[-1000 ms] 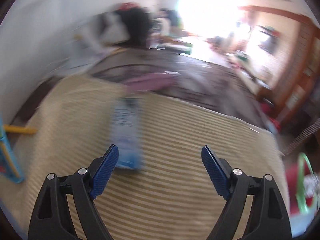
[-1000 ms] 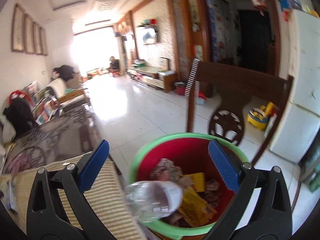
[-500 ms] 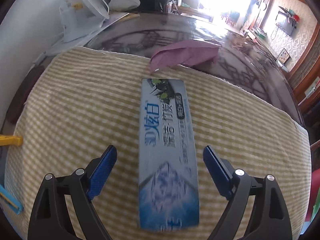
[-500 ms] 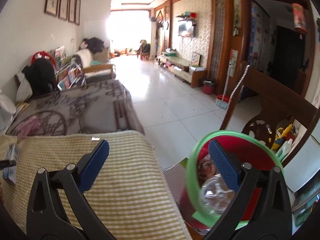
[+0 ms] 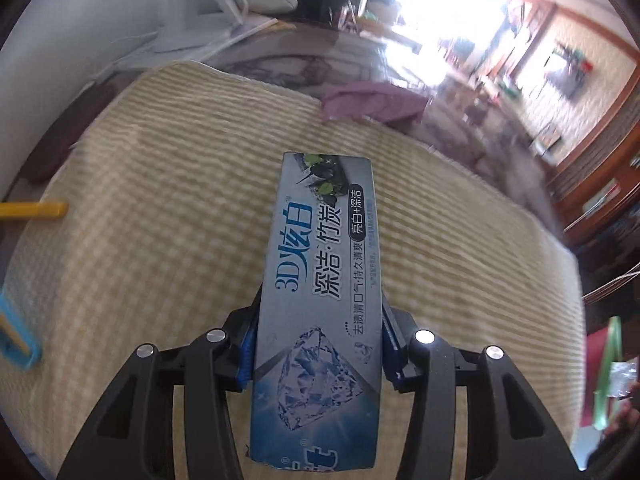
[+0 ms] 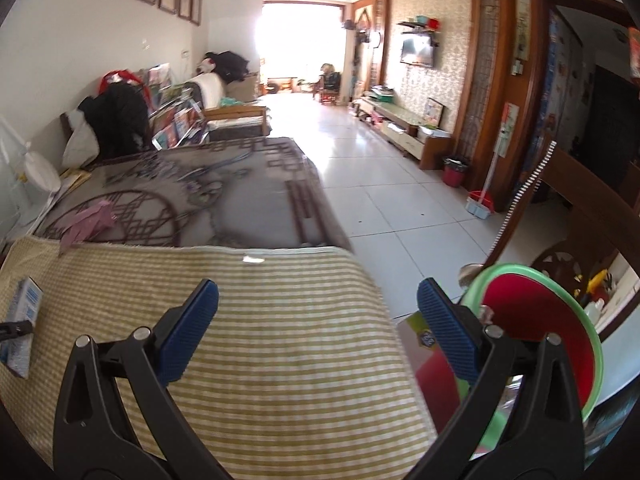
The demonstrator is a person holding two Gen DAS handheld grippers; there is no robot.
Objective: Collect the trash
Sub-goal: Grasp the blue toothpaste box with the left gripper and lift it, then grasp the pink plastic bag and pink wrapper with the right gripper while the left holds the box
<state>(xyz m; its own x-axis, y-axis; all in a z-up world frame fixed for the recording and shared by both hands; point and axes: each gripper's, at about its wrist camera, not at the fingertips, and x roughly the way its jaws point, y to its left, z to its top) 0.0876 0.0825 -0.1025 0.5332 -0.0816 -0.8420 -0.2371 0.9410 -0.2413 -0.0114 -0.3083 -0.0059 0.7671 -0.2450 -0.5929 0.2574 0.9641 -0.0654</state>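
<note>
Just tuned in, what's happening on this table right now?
The left tool is closing on the toothpaste box, which lies on the striped mat; its blue pads sit against the box's long sides. The right tool hangs open and empty over the mat's edge, beside the red bin with the green rim. A purple wrapper lies on the table just past the mat.

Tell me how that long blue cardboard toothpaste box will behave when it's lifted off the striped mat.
The long blue cardboard toothpaste box looks stiff, so it probably won't droop. The left gripper is closing on its long sides, pads touching near one end; the far end may tip. Thin card might dent if squeezed hard.
</note>
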